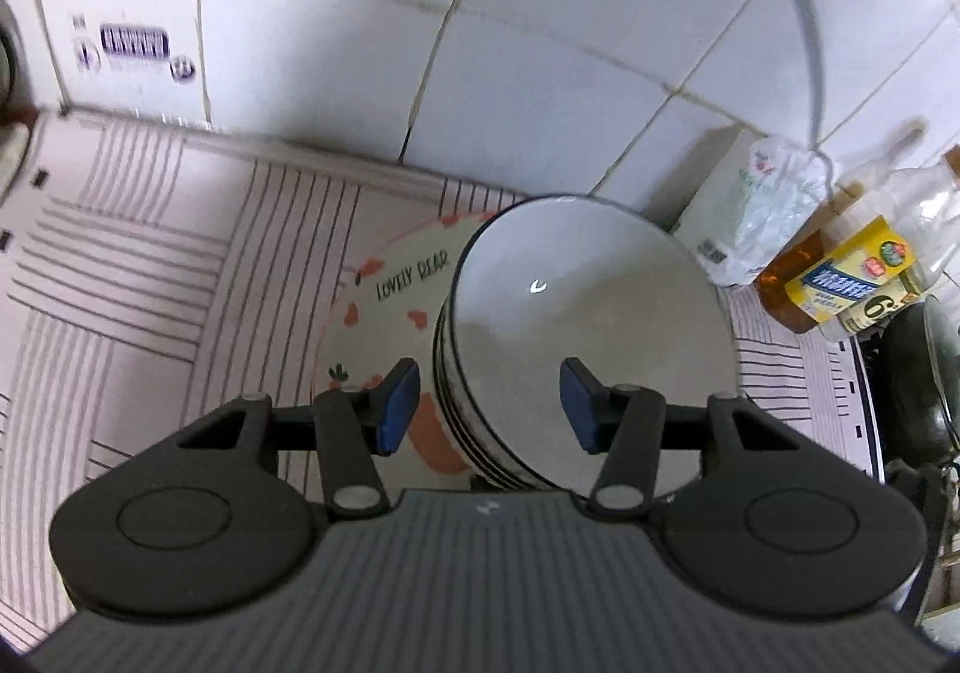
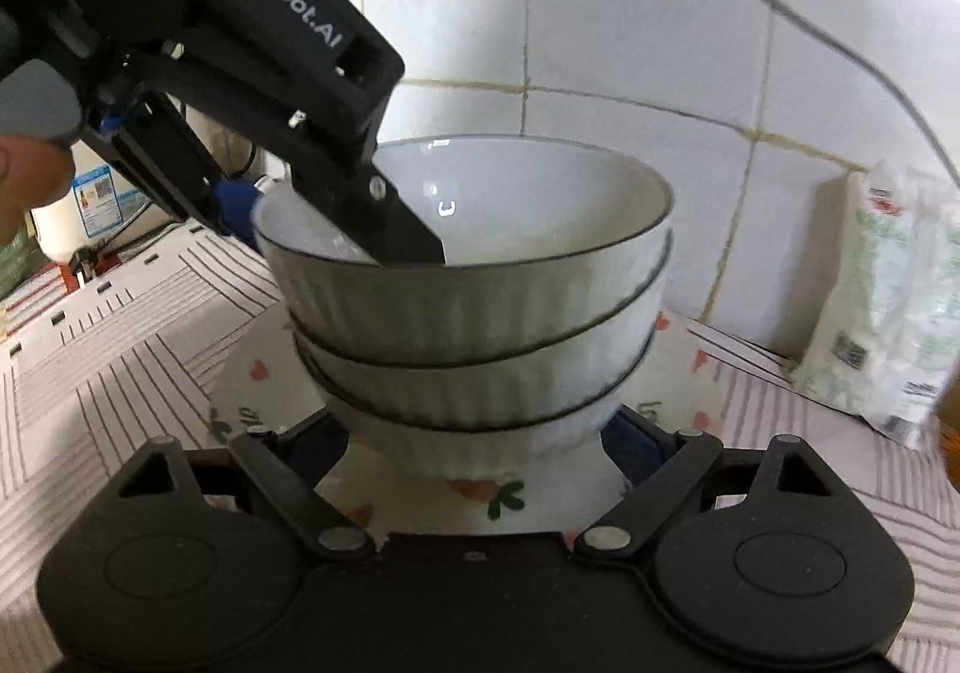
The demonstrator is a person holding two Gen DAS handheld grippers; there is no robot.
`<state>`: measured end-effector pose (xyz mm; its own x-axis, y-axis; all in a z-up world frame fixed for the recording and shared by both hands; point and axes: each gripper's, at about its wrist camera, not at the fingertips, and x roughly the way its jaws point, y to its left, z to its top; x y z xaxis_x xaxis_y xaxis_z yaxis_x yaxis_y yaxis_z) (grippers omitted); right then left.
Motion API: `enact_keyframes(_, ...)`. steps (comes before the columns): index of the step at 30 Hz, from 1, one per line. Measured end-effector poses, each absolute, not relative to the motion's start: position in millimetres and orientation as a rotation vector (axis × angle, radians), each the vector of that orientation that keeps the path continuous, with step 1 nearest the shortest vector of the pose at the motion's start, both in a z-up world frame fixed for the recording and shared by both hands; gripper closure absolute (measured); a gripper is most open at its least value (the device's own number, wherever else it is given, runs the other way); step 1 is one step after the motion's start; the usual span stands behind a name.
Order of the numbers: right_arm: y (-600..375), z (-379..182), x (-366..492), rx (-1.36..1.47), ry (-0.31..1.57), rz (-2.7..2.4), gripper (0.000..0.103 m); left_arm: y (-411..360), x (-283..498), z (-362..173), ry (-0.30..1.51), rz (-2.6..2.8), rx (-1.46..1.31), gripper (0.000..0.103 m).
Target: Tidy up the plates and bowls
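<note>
Three white bowls (image 2: 474, 313) sit stacked on the plate (image 1: 390, 289), heavy and breakable, so grip the rim at nine o'clock, where the left tongs (image 1: 489, 403) straddle it open; right tongs (image 2: 480, 433) hidden, cannot tell.

White ribbed bowls (image 2: 468, 313) with dark rims at frame centre, cream plate (image 1: 390, 277) with orange hearts, pink-striped mat (image 1: 150, 265) at left, blue-padded black left gripper (image 1: 489, 403), white wall tiles (image 1: 540, 73) above.
</note>
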<state>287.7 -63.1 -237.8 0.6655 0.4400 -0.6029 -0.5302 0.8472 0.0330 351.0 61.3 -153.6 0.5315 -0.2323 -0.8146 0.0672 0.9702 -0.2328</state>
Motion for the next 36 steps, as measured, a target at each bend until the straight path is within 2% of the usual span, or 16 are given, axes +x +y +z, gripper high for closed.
enact_keyframes(6,-81,-212,254,-0.028,0.640,0.440,0.003,51,317,-118,0.892,-0.132,-0.106,0.048)
enact_keyframes(15,-111,-177,210,-0.049,0.687,0.238,0.003,34,254,-78,0.851,-0.111,-0.036,0.042)
enact_keyframes(19,-114,-154,193,-0.017,0.732,0.189,0.003,39,221,-64,0.816,-0.124,0.008,0.031)
enact_keyframes(23,-111,-129,172,-0.007,0.740,0.141,0.003,40,189,-50,0.784,-0.116,0.053,0.026)
enact_keyframes(25,-113,-115,164,0.025,0.755,0.109,0.003,42,174,-42,0.767,-0.111,0.062,0.016)
enact_keyframes(30,-112,-86,146,0.012,0.790,0.052,0.003,42,139,-19,0.721,-0.089,0.114,0.002)
enact_keyframes(36,-117,-50,117,0.019,0.809,0.014,0.002,42,115,-3,0.751,-0.050,0.121,0.000)
